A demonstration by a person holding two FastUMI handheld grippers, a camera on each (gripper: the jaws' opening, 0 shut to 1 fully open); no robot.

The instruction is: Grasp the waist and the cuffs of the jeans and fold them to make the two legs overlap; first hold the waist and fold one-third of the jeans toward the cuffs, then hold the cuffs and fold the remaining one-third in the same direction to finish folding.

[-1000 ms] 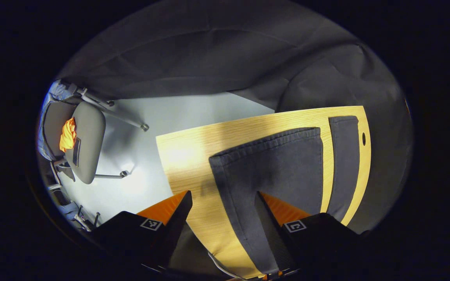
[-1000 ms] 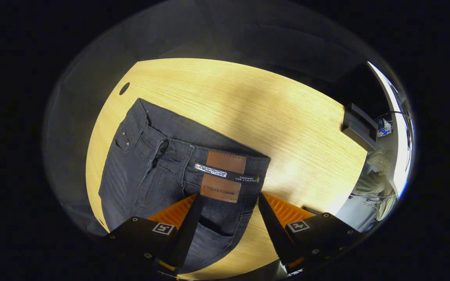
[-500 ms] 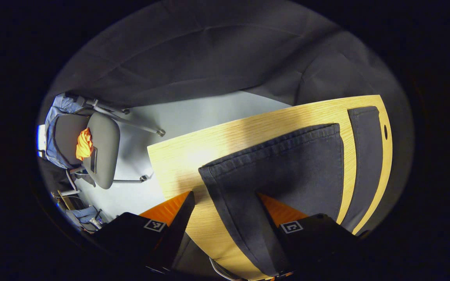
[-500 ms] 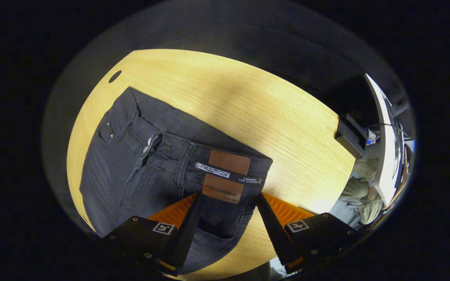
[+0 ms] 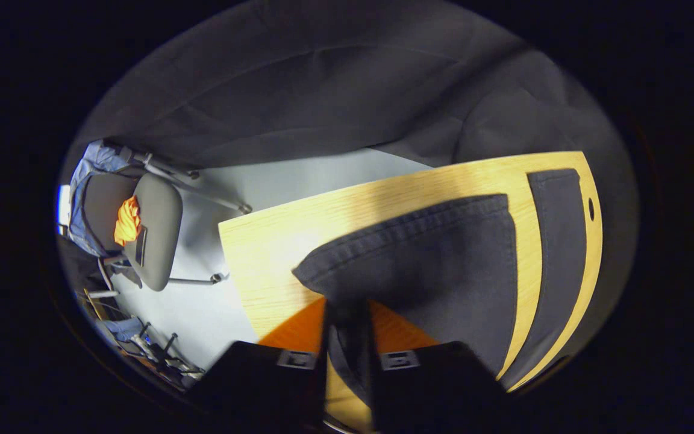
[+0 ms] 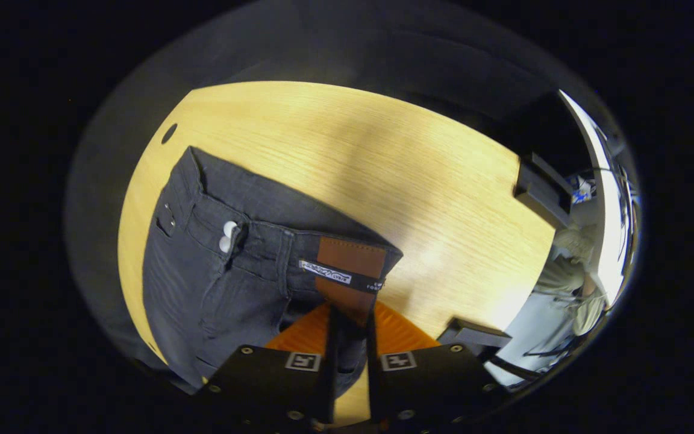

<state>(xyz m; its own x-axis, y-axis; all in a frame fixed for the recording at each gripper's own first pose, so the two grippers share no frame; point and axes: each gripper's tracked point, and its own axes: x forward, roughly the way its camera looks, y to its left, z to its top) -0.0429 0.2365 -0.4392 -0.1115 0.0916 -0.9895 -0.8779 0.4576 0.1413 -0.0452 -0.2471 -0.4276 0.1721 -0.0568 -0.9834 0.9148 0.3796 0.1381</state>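
Observation:
Dark grey jeans lie flat on a light wooden table [image 5: 275, 241]. In the left gripper view the two leg ends run away from me: the near cuff [image 5: 419, 253] and the far cuff [image 5: 555, 223]. My left gripper [image 5: 350, 313] is shut on the near cuff's edge, the cloth bunched between its fingers. In the right gripper view the waist [image 6: 250, 241] shows a brown leather patch [image 6: 350, 265] and a pale button [image 6: 226, 236]. My right gripper [image 6: 350, 319] is shut on the waistband just below that patch.
A grey office chair [image 5: 142, 235] with an orange cloth on it stands on the pale floor [image 5: 275, 181] left of the table. A dark box [image 6: 543, 190] sits at the table's far right edge [image 6: 528, 199]. A small round hole [image 6: 170, 132] marks the tabletop.
Both grippers went from open to shut: the left closed on the near cuff, the right on the waistband by the patch. The cloth now bunches between each pair of fingers.

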